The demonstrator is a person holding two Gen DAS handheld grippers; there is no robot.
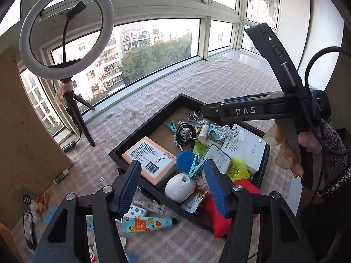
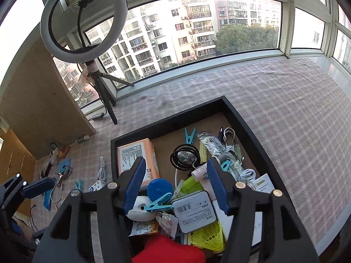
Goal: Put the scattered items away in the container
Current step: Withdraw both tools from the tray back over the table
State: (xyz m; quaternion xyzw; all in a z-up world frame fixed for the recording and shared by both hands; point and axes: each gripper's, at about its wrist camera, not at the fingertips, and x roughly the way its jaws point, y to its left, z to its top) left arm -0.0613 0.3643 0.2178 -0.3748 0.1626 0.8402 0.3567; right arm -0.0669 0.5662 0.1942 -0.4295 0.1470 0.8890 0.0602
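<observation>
The black tray [image 1: 153, 118] [image 2: 166, 121] sits on the checked cloth and holds many items: an orange tissue pack [image 1: 149, 160] [image 2: 136, 155], a blue tape measure [image 1: 185, 160] [image 2: 159, 189], a teal clothespin [image 1: 197, 166] [image 2: 159, 203], a white round device [image 1: 179, 186], a white box [image 2: 194, 210] and a red cloth [image 1: 221, 217] [image 2: 169, 252]. My left gripper [image 1: 173, 188] is open and empty above the tray's near-left edge. My right gripper [image 2: 175, 186] is open and empty above the tray's middle; its body [image 1: 252, 111] shows in the left wrist view. A hand-cream tube [image 1: 147, 223] lies outside the tray.
A ring light on a tripod [image 1: 65, 32] [image 2: 85, 22] stands at the back left by the window. A cardboard panel [image 1: 24, 120] [image 2: 39, 100] stands at left. Loose items lie left of the tray: a white cable [image 2: 102, 171], small tubes [image 1: 151, 206], clips and packets [image 2: 63, 168].
</observation>
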